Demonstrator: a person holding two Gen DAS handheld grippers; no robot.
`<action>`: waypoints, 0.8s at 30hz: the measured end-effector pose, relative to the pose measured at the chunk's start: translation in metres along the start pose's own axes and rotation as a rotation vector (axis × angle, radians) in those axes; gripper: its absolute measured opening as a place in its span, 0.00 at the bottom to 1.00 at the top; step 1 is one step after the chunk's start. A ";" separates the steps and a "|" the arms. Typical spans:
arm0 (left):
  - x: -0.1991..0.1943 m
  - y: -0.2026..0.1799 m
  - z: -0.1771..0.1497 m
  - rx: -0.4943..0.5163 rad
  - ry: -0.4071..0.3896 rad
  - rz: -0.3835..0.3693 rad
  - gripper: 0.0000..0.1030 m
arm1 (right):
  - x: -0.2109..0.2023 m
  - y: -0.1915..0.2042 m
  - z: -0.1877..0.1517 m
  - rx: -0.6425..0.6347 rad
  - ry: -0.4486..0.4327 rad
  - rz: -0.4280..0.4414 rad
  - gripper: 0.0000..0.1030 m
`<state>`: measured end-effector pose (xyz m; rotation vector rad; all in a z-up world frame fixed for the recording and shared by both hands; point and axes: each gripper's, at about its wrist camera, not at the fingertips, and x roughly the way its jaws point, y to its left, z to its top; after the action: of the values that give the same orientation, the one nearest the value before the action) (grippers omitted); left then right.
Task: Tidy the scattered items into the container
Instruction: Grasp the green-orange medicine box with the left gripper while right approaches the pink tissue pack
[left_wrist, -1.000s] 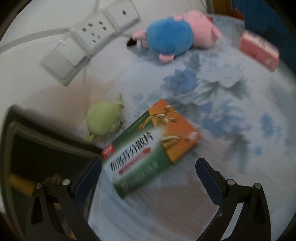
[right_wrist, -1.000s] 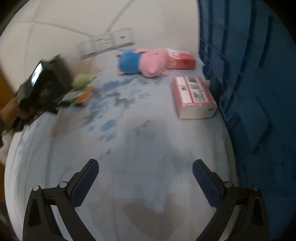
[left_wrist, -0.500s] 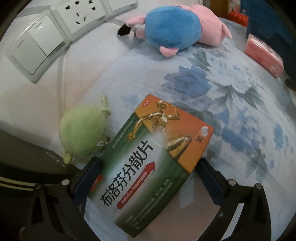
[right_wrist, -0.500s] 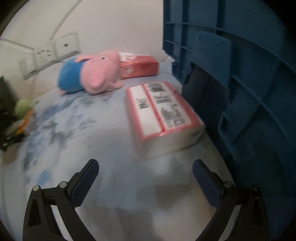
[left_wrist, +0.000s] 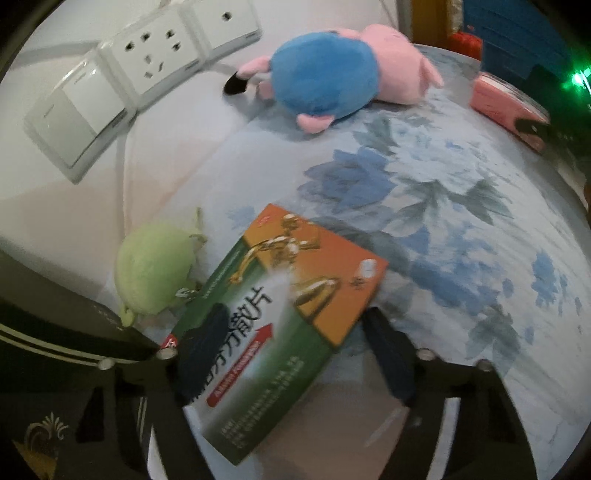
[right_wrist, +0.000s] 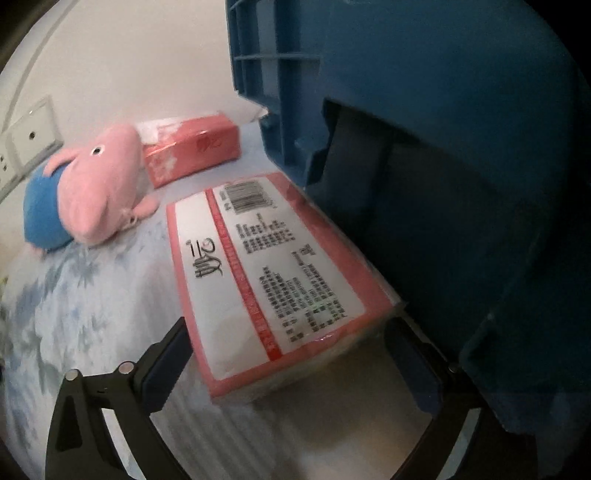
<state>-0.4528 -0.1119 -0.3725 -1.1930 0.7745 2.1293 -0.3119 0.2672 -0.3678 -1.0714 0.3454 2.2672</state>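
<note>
Two grippers in view, each over the blue-flowered white bedsheet (left_wrist: 461, 229).

Left gripper (left_wrist: 291, 350): jaws have just been closing around the green-and-orange cardboard medicine box (left_wrist: 280, 317), which lies flat on the sheet at an angle. Left finger (left_wrist: 201, 350) overlaps the box's green face; right finger (left_wrist: 388, 358) stands just beside the box's orange corner. Blur prevents telling whether the pads actually press on the box, so the grip is undetermined. Small pale-green plush toy (left_wrist: 155, 273) lies just beside the box's left edge. Farther back: blue-and-pink plush pig (left_wrist: 332, 74) on its side, near the white wall switch and socket panels (left_wrist: 140, 74). Dark case with pale stripes (left_wrist: 55, 332) at lower left.

Right gripper (right_wrist: 288, 354): jaws have just been closing slightly but stand wide, one finger (right_wrist: 166, 369) on each side of the near end of the pink plastic-wrapped tissue pack with white label and barcode (right_wrist: 273, 273). Pads appear close to the pack's sides; contact not discernible. Pack lies flat on the sheet, right edge just beside the wall of the blue ribbed plastic crate (right_wrist: 461, 147). Second pink tissue pack (right_wrist: 192, 147) lies behind it, touching the pig's head. No item is seen inside the crate from these views; its interior is hidden.
</note>
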 end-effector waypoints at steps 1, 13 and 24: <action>-0.002 -0.005 0.000 0.015 -0.006 0.009 0.58 | -0.001 0.000 0.000 0.001 0.001 0.006 0.82; -0.028 -0.046 -0.019 0.122 -0.012 0.063 0.18 | -0.020 -0.008 -0.026 -0.041 0.062 0.140 0.01; -0.006 0.002 0.018 0.232 0.047 0.008 0.90 | -0.028 -0.016 -0.037 -0.044 0.025 0.232 0.87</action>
<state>-0.4613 -0.1023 -0.3587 -1.1210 1.0174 1.9608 -0.2653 0.2509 -0.3695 -1.1341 0.4519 2.4767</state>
